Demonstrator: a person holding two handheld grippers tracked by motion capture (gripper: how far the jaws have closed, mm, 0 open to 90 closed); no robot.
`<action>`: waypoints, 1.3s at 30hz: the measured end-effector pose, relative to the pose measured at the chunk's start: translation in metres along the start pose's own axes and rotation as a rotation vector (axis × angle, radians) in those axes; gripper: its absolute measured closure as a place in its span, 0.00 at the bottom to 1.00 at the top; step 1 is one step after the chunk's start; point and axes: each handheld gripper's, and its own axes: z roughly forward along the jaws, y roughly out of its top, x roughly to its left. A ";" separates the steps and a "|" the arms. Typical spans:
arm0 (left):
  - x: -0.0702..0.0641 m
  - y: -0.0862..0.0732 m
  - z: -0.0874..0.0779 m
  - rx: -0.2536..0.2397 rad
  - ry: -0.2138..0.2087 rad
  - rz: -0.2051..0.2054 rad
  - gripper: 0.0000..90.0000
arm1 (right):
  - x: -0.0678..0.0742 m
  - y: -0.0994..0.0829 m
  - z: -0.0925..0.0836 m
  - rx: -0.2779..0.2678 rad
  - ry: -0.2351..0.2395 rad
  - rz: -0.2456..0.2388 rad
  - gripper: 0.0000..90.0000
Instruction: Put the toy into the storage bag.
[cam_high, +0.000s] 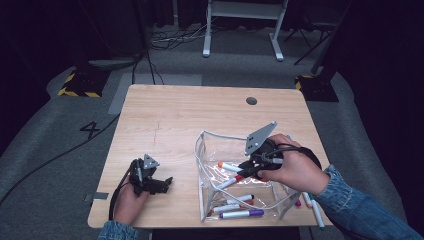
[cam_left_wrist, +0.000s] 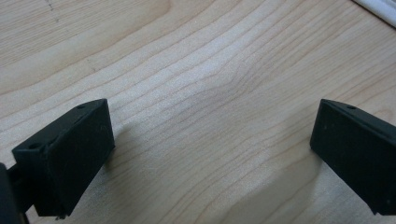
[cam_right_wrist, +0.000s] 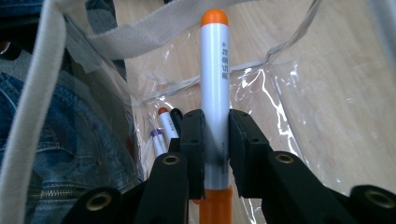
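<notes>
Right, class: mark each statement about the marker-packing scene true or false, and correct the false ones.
1. The right hand-held gripper is shut on an orange-capped marker. True.
2. The left hand-held gripper holds a marker. False: its jaws stand open over bare table.
3. The clear pouch already contains markers. True: a purple-capped marker lies inside.
4. The pouch sits at the table's far left corner. False: it is near the front right.
</notes>
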 end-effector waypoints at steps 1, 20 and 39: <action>0.000 0.000 0.000 0.000 0.000 0.000 0.00 | 0.000 -0.001 0.004 0.007 0.009 -0.001 0.86; 0.000 0.000 0.000 0.000 0.000 0.000 0.00 | 0.004 -0.014 0.056 0.156 0.110 -0.026 0.86; 0.000 0.000 0.000 0.000 0.000 0.000 0.00 | 0.005 -0.021 0.077 0.206 0.178 -0.053 0.68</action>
